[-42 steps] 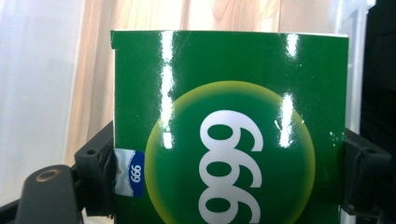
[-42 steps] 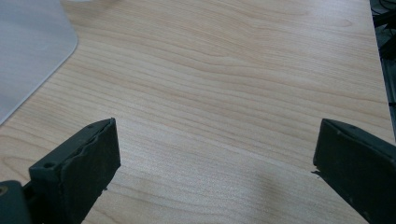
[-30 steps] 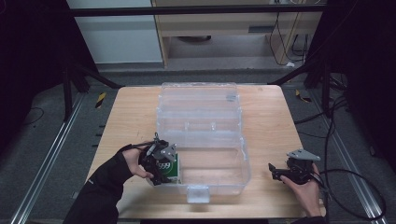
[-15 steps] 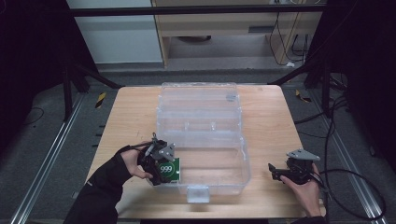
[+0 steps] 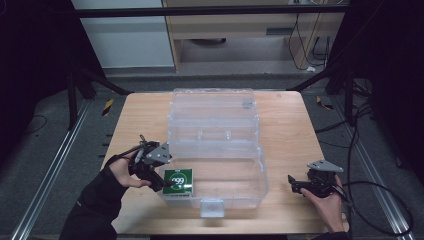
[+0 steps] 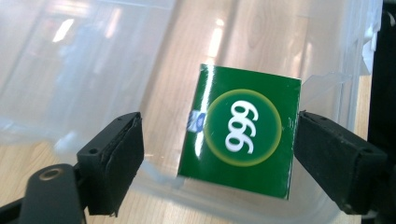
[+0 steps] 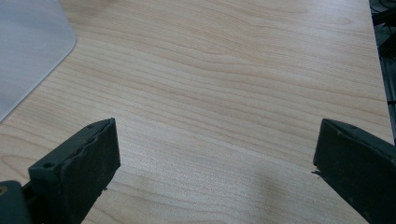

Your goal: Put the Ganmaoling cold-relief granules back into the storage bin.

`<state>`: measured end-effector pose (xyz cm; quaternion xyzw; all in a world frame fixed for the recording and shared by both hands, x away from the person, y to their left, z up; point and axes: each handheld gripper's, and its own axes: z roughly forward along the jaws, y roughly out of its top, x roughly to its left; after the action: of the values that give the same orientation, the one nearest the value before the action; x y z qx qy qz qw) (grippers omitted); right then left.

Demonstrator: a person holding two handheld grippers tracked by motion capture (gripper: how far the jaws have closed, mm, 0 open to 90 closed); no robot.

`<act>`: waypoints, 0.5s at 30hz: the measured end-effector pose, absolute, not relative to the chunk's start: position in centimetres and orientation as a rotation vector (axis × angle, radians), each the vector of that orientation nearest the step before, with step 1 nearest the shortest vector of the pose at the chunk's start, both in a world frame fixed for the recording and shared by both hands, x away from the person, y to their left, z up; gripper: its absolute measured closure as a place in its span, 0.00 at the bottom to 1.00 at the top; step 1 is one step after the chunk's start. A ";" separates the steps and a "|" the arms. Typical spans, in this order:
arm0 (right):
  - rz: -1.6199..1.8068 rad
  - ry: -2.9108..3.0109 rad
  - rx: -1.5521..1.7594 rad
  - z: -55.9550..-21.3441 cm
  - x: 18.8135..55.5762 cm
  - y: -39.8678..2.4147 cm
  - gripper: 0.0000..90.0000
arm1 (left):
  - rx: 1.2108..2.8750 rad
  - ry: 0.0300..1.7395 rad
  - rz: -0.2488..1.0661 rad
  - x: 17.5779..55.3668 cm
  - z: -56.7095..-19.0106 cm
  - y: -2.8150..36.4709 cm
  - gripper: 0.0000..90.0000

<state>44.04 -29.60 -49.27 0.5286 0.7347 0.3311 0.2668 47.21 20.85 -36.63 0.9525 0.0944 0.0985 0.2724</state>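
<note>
The left gripper has its fingers spread wide, and between them lies a small green box marked 999. The right finger sits just beside the box's edge, perhaps touching it; the left finger is well apart from it, so nothing is clamped. The box rests inside a clear plastic bin, at its near-left corner, with the bin's wall just below the fingers.

It looks like a light, stiff carton with a glossy and probably slippery skin; a hold across its two opposite side edges, pressed gently, should suit it without crushing.

The right gripper is far off over bare bench, its fingers also wide apart and empty.
</note>
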 end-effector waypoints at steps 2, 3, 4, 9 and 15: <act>0.894 1.981 1.431 -49.3 44.0 -29.6 0.01 | 2.530 0.304 0.291 47.0 -36.5 21.7 0.18; 0.892 1.982 1.432 -49.3 44.0 -29.6 0.01 | 2.516 0.330 0.306 46.9 -36.5 22.2 0.19; 0.891 1.981 1.432 -49.3 44.0 -29.7 0.01 | 2.501 0.361 0.319 46.8 -36.6 22.7 0.19; 0.895 1.978 1.434 -49.3 44.0 -29.6 0.01 | 2.414 0.499 0.358 46.3 -37.3 25.1 0.19; 0.896 1.974 1.435 -49.3 43.9 -29.6 0.01 | 2.300 0.677 0.412 45.9 -39.1 27.6 0.18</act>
<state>43.94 -29.63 -49.29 0.5320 0.7315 0.3320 0.2676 45.94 27.57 -39.06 0.8866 0.2609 0.1588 0.3473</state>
